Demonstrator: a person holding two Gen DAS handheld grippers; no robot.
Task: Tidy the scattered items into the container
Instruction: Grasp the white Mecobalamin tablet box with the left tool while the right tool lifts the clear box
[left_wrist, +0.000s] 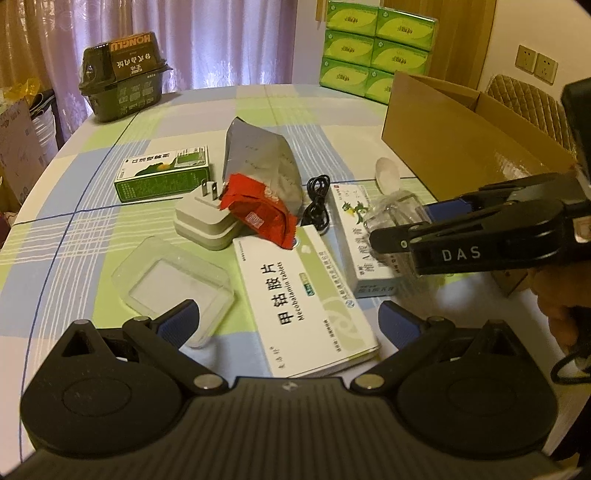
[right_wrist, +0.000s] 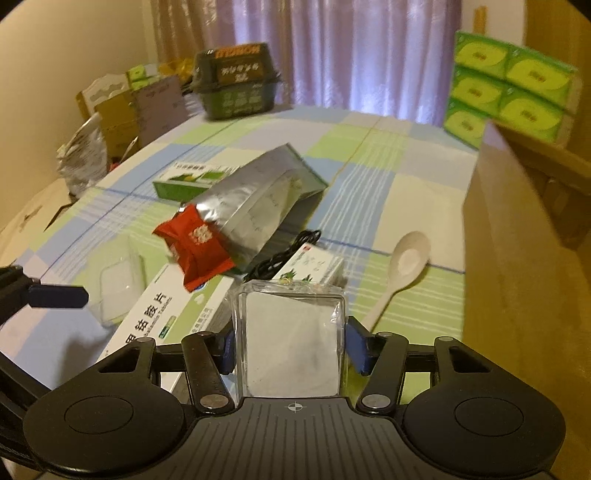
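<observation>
Hovering low over the near edge of the checked tablecloth (left_wrist: 92, 206), the left gripper (left_wrist: 288, 325) stands wide open and empty, astride the near end of the white tablet box (left_wrist: 306, 299). To its right, the right gripper (right_wrist: 291, 347) is clamped on a clear plastic box (right_wrist: 291, 343), raised beside the cardboard container (right_wrist: 517, 280) at the table's right edge.

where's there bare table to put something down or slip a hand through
Bare cloth lies between the dark green tub and the green box, and on the far side between the foil bag and the cardboard box. The middle is crowded: charger, red packet, cable and white medicine box touch or overlap.
</observation>
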